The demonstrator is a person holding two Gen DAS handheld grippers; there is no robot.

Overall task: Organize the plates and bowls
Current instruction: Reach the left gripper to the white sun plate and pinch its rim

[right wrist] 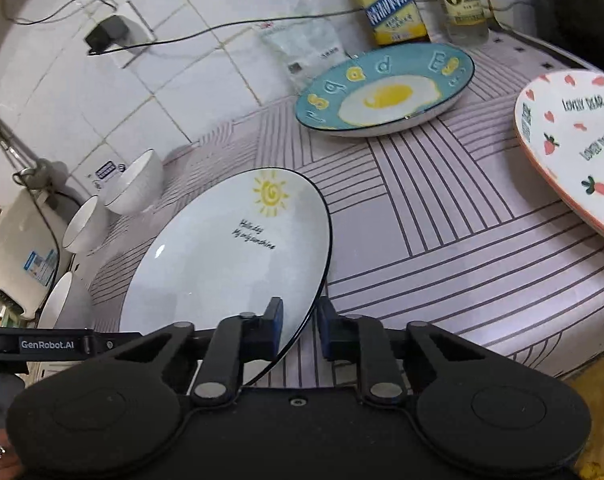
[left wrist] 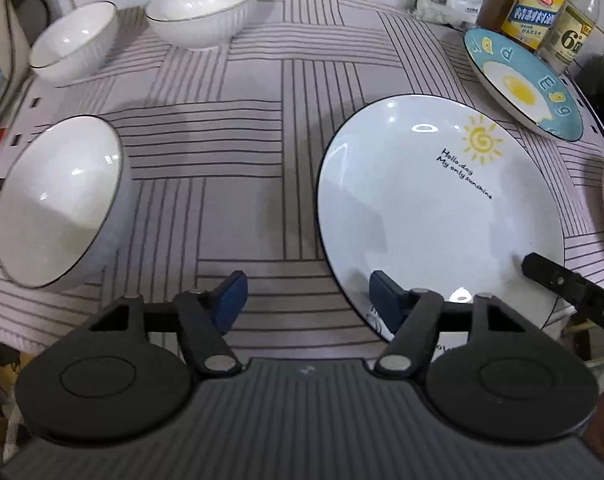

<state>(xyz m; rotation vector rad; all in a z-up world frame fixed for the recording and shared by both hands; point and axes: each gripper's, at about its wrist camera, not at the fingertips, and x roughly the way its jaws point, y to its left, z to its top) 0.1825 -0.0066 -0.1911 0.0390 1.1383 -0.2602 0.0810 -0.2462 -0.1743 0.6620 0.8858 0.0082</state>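
cloth: striped pink-grey tablecloth (left wrist: 262, 152) lying over the whole table, edge hanging off near side
oil: yellow-label bottle (left wrist: 536, 4) standing at back by wall, w/ clear "6°" bottle (left wrist: 570, 32) sitting just beside it
bag: white plastic packet (right wrist: 302, 46) leaning vs tiles, behind cloth
charger: black plug (right wrist: 106, 34) sitting in wall socket, cable (right wrist: 230, 26) trailing across tiles twd bottles
wall: white tiles (right wrist: 102, 112) showing dark grout lines
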